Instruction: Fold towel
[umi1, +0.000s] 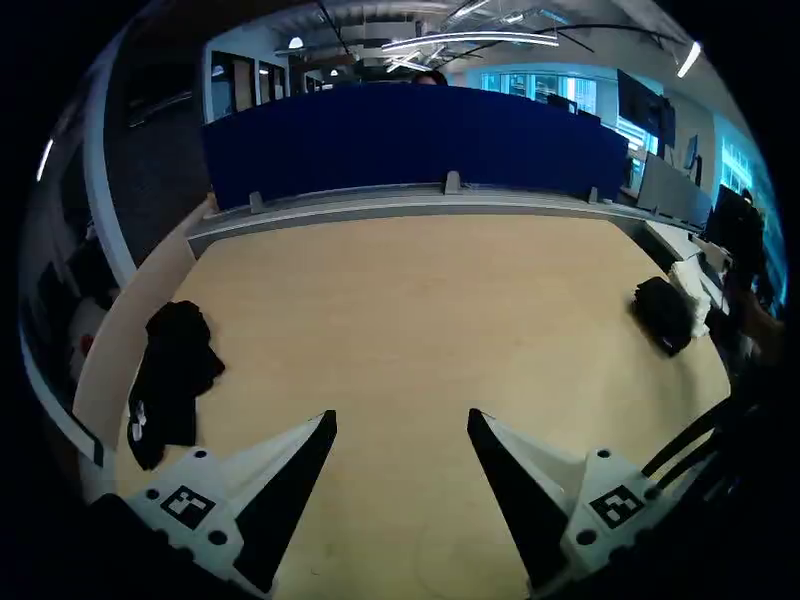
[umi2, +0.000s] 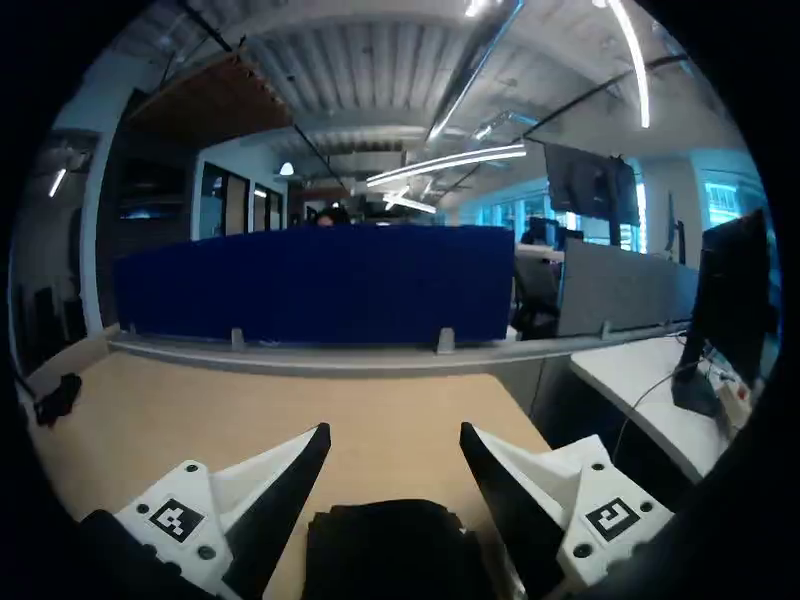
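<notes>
Hovering over the worktop (umi1: 420, 300), left tool (umi1: 402, 430) spread wide, empty; right tool (umi2: 395, 440) released above a folded black towel (umi2: 390, 545).

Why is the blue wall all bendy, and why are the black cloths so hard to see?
Left gripper view: the fisheye lens bows the dark blue fabric divider; the crumpled black cloth on the pale wooden table is too dark to show folds. Right gripper view: long ceiling light strips glare white; the folded black cloth at the bottom looks featureless.
</notes>
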